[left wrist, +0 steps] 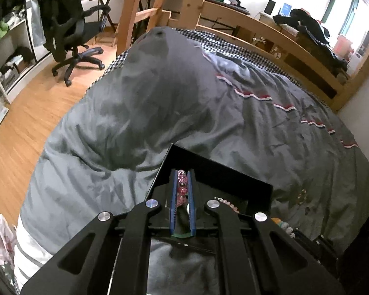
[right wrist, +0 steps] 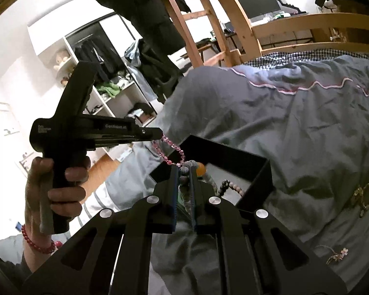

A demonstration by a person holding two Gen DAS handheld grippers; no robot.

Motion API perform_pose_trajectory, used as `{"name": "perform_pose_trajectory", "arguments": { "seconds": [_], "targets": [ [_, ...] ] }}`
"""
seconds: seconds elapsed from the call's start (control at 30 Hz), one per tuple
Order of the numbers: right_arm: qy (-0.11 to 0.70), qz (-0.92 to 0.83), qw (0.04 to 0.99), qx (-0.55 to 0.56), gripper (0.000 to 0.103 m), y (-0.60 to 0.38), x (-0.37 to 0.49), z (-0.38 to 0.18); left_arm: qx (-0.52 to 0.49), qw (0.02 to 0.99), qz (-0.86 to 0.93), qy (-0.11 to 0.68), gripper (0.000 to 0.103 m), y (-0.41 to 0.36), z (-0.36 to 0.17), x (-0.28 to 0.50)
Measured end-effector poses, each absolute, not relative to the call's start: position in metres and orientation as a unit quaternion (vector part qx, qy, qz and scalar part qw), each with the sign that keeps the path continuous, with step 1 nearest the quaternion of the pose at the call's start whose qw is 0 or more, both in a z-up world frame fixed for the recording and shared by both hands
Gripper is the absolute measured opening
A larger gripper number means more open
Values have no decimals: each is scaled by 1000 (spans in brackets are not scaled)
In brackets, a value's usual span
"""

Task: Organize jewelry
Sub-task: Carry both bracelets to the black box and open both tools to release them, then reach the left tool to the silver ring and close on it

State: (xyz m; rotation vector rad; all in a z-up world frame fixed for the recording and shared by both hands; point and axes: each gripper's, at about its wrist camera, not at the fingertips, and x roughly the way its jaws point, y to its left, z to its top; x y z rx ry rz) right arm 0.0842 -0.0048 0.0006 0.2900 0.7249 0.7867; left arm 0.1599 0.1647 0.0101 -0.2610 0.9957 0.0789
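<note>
Grippers over a black box, each clamped on a string of beads.

Left gripper [left wrist: 182,191] has its blue pads pressed against a pink crystal bracelet [left wrist: 182,184], which in the right wrist view hangs in a loop from the fingertips down to the near rim of the black box [right wrist: 233,154]. Right gripper [right wrist: 184,177] is closed on a grey beaded strand [right wrist: 185,172] with an orange bead beside it, held over the same box. Inside the box lies a pale pink and dark bead bracelet [right wrist: 230,186]. Box rests on a grey duvet [left wrist: 160,103]; just to its right on the fabric lie a gold bracelet [right wrist: 364,196] and a small flower charm piece [right wrist: 337,255]. Beyond the bed stand a wooden bed frame [right wrist: 307,24], an office chair [left wrist: 69,29] and open shelves [right wrist: 105,91].
</note>
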Motion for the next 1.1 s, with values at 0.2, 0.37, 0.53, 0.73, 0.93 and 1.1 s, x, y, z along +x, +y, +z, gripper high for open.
{"name": "perform_pose_trajectory", "arguments": {
  "seconds": [0.2, 0.37, 0.53, 0.73, 0.93, 1.1],
  "targets": [
    [369, 347, 857, 94, 77, 4, 87, 2, -134, 871, 49, 470, 70, 168, 14, 159],
    [291, 252, 919, 88, 99, -35, 86, 36, -125, 896, 41, 425, 91, 163, 38, 147],
    [308, 112, 945, -1, 99, -74, 107, 43, -104, 903, 15, 416, 95, 144, 40, 147],
    [384, 41, 922, -25, 99, -117, 135, 25, -62, 908, -43, 412, 96, 92, 31, 146],
    [405, 56, 913, -16, 99, -151, 135, 18, -16, 898, -102, 428, 96, 26, 6, 142],
    [432, 105, 896, -15, 70, -172, 127, -1, 21, 882, -155, 444, 95, -30, -23, 132]
  ]
}}
